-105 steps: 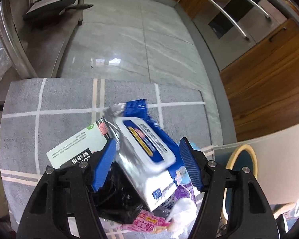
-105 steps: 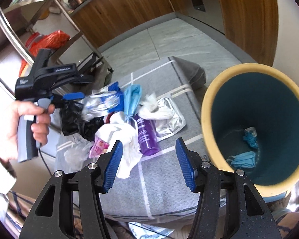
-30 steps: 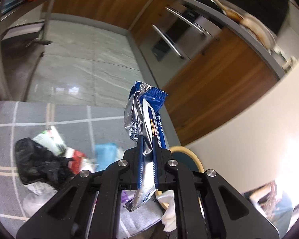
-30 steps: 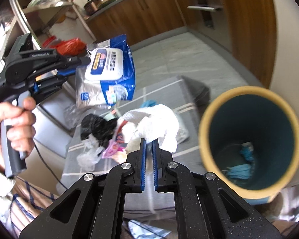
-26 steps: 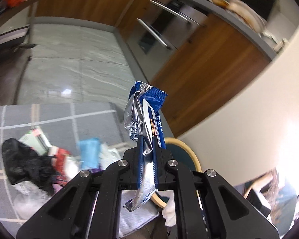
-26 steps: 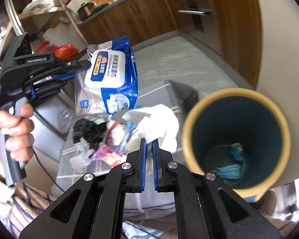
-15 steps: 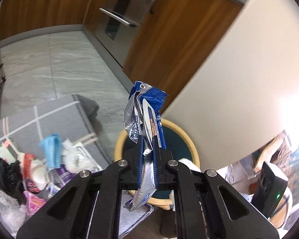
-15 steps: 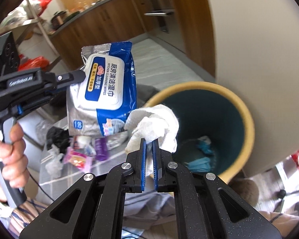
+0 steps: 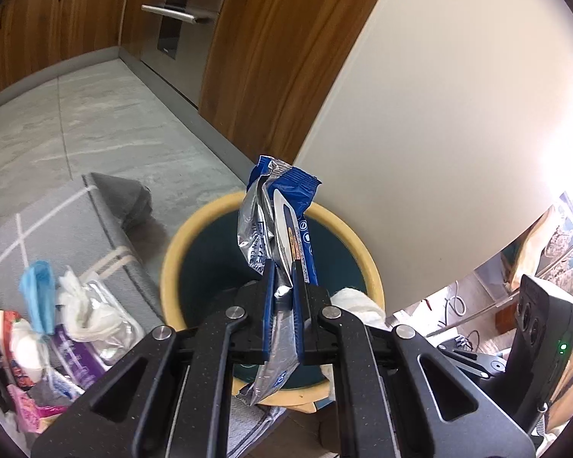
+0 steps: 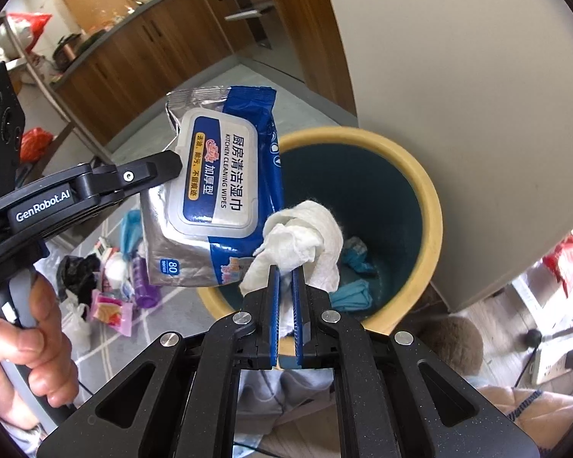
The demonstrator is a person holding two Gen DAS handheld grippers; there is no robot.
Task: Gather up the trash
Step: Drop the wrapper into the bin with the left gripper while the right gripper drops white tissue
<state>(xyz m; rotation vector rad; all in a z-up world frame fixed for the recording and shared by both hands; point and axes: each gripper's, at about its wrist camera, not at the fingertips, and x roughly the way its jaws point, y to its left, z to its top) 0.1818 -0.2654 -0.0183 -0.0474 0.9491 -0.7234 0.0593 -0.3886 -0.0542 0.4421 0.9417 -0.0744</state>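
Note:
My left gripper point(image 9: 282, 267) is shut on a blue and silver wet-wipes pack point(image 9: 282, 213), held edge-on over the yellow-rimmed teal bin point(image 9: 172, 263). The right wrist view shows the same pack point(image 10: 217, 206) hanging flat from the left gripper point(image 10: 164, 168), above the bin's point(image 10: 428, 191) left side. My right gripper point(image 10: 284, 271) is shut on a crumpled white tissue point(image 10: 305, 240) just over the bin mouth. Blue masks point(image 10: 353, 290) lie at the bin's bottom. More trash point(image 9: 57, 324) is piled on the grey rug point(image 9: 57, 221).
A white wall point(image 9: 439, 114) stands right behind the bin, with wooden cabinets point(image 9: 248, 57) further left. A person's hand point(image 10: 26, 347) grips the left tool's handle. A power strip and cables point(image 10: 554, 362) lie on the floor at right.
Both grippers have swung from above the rug's trash pile to over the bin and come lower. The pack and the tissue stayed clamped throughout.

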